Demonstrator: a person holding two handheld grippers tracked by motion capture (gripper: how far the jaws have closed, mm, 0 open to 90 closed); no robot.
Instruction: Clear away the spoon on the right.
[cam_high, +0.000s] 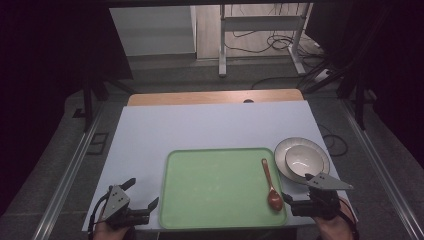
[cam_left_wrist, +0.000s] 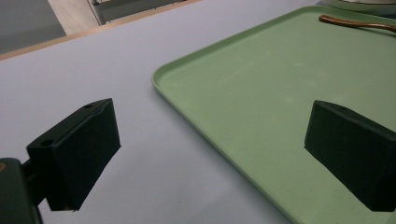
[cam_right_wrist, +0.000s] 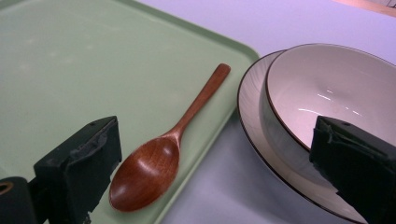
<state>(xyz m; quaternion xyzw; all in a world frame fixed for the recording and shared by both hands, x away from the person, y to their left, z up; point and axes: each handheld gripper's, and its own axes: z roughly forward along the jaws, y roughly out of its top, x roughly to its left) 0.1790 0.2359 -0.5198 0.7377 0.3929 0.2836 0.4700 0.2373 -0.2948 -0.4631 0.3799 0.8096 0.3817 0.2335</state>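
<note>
Beside the tray's (cam_right_wrist: 56, 60) right rim lies the spoon (cam_right_wrist: 159, 154).

Left gripper (cam_high: 142, 192): we hold it low, jaws spread wide, nothing between them.
Right gripper (cam_high: 296, 187): jaws spread wide too, nothing gripped.
Hands: ours sit behind each gripper; the two grippers are well apart.

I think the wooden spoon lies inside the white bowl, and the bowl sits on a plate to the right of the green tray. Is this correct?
Not quite. The wooden spoon lies on the green tray, near its right edge, not inside the white bowl. The bowl does sit on a plate to the right of the tray. The right gripper view shows this.
</note>
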